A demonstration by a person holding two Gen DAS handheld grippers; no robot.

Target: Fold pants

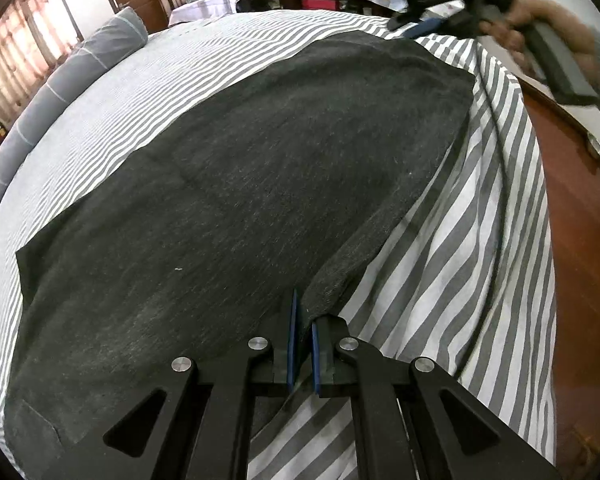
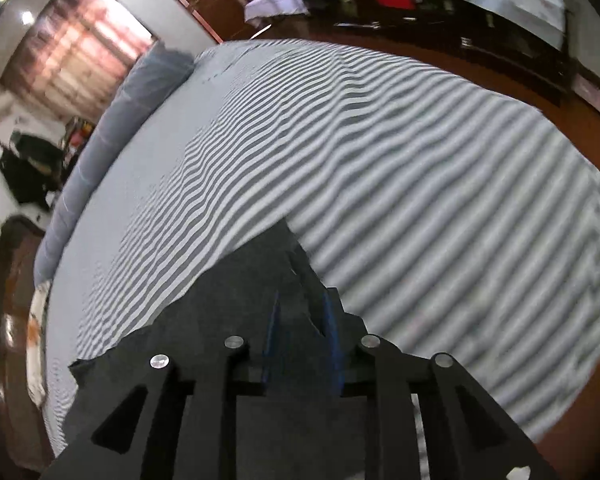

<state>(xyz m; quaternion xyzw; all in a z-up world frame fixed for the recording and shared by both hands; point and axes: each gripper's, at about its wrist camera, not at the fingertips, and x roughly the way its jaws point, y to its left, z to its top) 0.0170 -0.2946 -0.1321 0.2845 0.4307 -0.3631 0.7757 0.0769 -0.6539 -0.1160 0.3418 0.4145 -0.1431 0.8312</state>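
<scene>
Pants (image 1: 240,184) edge pinched in left gripper (image 1: 303,344).

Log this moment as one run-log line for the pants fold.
step: fold pants | left tool: shut on pants edge | right tool: shut on pants, far corner | surface: striped bedsheet | pants: spread flat

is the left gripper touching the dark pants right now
Touching. The left wrist view shows the left gripper with its blue pads closed on the edge of the pants.

open striped bedsheet (image 1: 148,92) left of pants (image 1: 240,184), grey bolster (image 1: 60,92) blocks far left edge, right gripper (image 1: 416,30) over far pants corner
</scene>
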